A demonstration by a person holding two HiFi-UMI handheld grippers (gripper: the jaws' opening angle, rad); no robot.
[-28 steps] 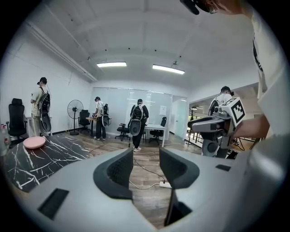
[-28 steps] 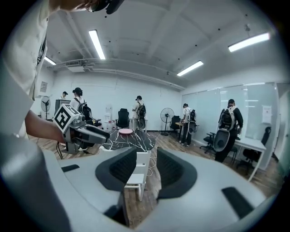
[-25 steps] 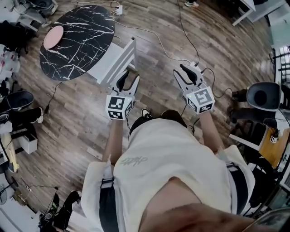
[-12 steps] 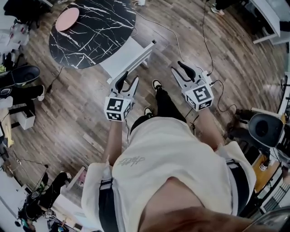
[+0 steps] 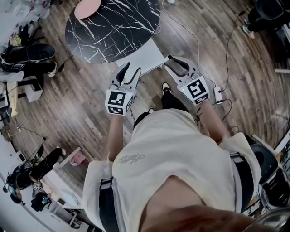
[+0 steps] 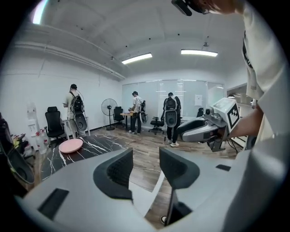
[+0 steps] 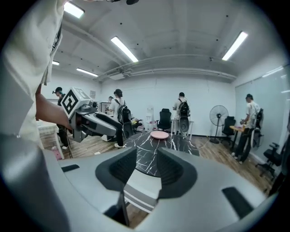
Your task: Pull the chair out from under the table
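The left gripper [image 5: 130,70] and right gripper [image 5: 175,63] are hovering over one chair [image 5: 138,56], jaws apart (nothing gripped). One plate [image 5: 87,7] is sitting on one table [image 5: 113,31].

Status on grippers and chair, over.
Left gripper and right gripper: jaws open, empty, near the chair back. Chair partly under table, not yet pulled. Nothing seen in the way.

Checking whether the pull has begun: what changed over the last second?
The person stepped closer to the table, bringing the left gripper and right gripper from open floor to the back of the white chair. Nothing was taken hold of. Unchanged: both pairs of jaws open and empty, chair tucked under the table, pink plate on top.
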